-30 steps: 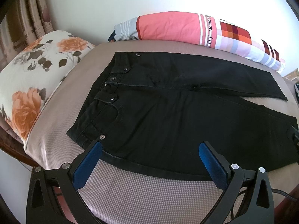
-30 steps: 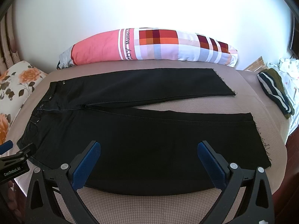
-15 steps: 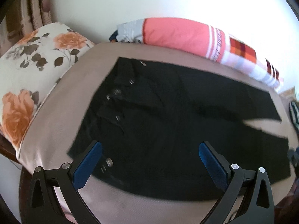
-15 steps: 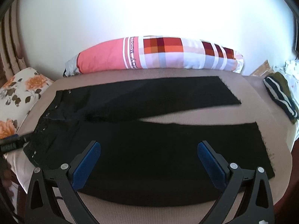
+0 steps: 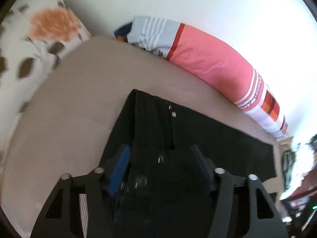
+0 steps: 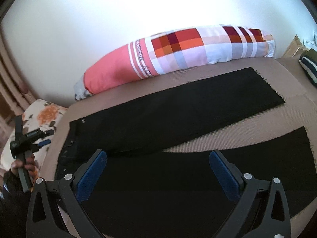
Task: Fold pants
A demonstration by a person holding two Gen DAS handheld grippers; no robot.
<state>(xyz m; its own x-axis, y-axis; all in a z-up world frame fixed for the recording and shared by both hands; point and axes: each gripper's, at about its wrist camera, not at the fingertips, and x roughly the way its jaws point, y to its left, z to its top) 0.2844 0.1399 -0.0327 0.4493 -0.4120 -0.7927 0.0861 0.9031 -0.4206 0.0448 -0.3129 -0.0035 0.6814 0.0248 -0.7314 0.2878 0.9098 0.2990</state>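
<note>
Pants (image 5: 198,158) waistband btwn open left claw (image 5: 160,164) fingers

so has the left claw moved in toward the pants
Yes. The left claw went forward over the pants waistband, nearer the pink pillow.

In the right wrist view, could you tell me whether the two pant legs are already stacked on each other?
No, the black pants lie with both legs spread apart, bare bed cover between them.
</note>
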